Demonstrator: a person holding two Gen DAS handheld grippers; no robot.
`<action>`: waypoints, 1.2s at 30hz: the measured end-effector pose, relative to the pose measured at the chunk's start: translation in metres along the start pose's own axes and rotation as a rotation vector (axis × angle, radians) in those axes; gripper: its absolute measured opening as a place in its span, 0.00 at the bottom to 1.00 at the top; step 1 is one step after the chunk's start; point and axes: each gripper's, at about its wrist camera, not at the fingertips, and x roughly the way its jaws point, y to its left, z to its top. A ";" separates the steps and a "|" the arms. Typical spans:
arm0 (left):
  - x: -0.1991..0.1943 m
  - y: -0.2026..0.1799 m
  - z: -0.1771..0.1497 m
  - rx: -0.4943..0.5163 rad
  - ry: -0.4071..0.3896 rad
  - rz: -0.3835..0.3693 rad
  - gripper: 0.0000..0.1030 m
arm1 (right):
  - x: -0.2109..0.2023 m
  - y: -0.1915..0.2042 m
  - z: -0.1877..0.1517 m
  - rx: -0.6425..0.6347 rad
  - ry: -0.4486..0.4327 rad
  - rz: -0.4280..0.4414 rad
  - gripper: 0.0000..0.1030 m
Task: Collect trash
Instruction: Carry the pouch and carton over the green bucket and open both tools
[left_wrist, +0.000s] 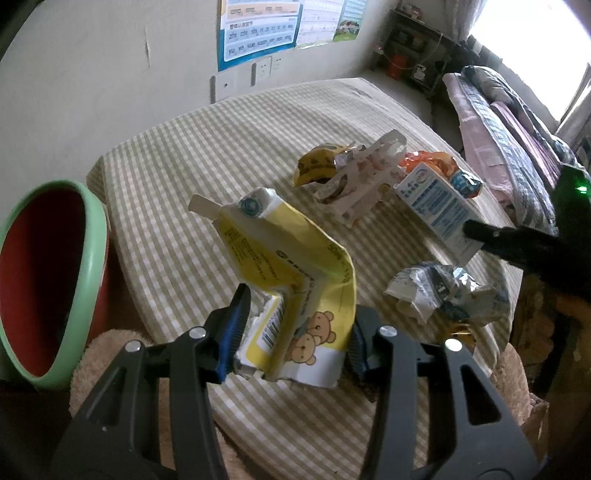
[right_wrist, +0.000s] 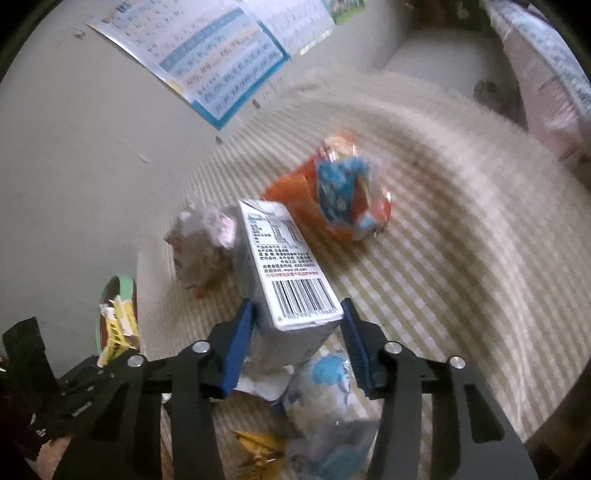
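My left gripper (left_wrist: 295, 336) is shut on a yellow and white pouch (left_wrist: 291, 258) with bear pictures, held up above the checked tablecloth (left_wrist: 184, 184). To its left stands a red bin with a green rim (left_wrist: 92, 229). In the right wrist view my right gripper (right_wrist: 297, 332) has its blue pads against both sides of the near end of a white and blue carton (right_wrist: 284, 266). The carton (left_wrist: 436, 206) lies on the cloth at the right, and one black finger of the right gripper (left_wrist: 517, 243) reaches it from that side.
More trash lies on the cloth: a yellow wrapper (left_wrist: 317, 162), white crumpled packaging (left_wrist: 365, 177), an orange and blue wrapper (right_wrist: 340, 192), a crumpled white and blue wrapper (left_wrist: 447, 291) and a gold scrap (right_wrist: 258, 443). A wall with posters is behind, a bed (left_wrist: 509, 129) to the right.
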 end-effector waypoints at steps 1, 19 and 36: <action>0.000 0.001 0.000 -0.001 -0.001 -0.002 0.44 | -0.006 0.004 -0.001 -0.005 -0.019 -0.002 0.42; -0.047 0.029 0.012 -0.035 -0.139 0.021 0.45 | -0.083 0.095 -0.031 -0.149 -0.225 -0.021 0.40; -0.069 0.132 -0.005 -0.215 -0.191 0.117 0.44 | -0.029 0.220 -0.048 -0.386 -0.127 0.067 0.40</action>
